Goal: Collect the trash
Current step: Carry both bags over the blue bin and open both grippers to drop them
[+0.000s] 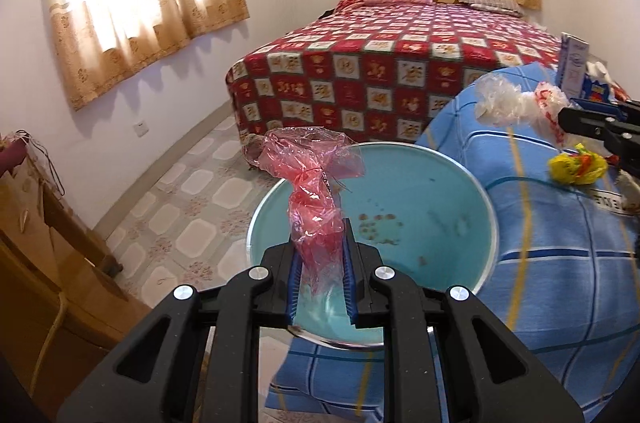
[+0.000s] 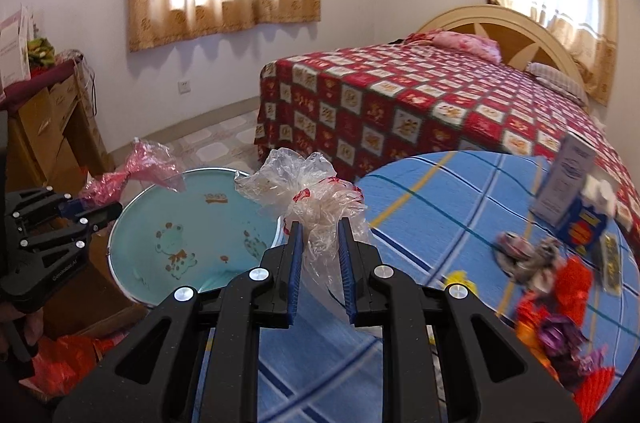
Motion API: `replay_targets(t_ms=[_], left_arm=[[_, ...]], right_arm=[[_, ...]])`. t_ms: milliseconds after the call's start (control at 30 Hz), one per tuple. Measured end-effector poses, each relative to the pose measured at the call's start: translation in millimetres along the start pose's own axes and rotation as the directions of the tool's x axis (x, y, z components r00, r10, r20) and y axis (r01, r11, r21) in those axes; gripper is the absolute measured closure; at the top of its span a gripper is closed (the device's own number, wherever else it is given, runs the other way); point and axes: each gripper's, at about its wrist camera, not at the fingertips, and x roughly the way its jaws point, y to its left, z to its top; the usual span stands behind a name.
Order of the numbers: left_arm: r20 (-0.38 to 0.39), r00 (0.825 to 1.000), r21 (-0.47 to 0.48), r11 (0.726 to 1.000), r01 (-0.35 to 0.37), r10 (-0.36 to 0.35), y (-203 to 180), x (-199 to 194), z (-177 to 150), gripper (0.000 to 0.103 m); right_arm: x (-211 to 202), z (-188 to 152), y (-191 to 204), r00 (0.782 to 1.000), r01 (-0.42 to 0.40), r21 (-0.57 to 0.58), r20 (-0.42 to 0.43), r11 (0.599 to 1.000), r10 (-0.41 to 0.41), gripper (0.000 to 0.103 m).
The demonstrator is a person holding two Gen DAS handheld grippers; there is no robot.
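My left gripper [image 1: 320, 251] is shut on a crumpled pink plastic bag [image 1: 314, 183] and holds it above a light blue basin [image 1: 440, 191]. It also shows in the right wrist view [image 2: 86, 209] with the pink bag [image 2: 136, 169] over the basin [image 2: 192, 223]. My right gripper [image 2: 319, 235] is shut on a clear crumpled plastic bag [image 2: 312, 195], held over the edge of the blue checked cloth [image 2: 440, 207] beside the basin. The clear bag shows in the left wrist view [image 1: 508, 103] with the right gripper [image 1: 568, 121] at the far right.
On the blue cloth lie a yellow wrapper [image 1: 576, 167], orange and purple wrappers [image 2: 560, 307] and a blue-white carton [image 2: 572, 183]. A bed with a red checked cover [image 2: 420, 103] stands behind. A wooden cabinet [image 1: 36, 255] is at the left. An orange bag [image 2: 68, 355] lies below the basin.
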Motion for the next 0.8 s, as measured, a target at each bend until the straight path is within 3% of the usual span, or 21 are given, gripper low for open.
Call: replay_targets(t_ms=[333,800], left_arm=[[-0.03,0.998,0.03,0.998,-0.052,0.053,9,16,1,0.085],[-0.042,0.998,0.035,0.998,-0.047,0.049,6,21,-1,0.085]], right_arm=[[42,14,24,0.999,-0.031,-0.06,-0.044,0.998,0.028,0.085],[58,13,40,0.996,-0.06,-0.095,-0.07,0.994,0.054,0.084]])
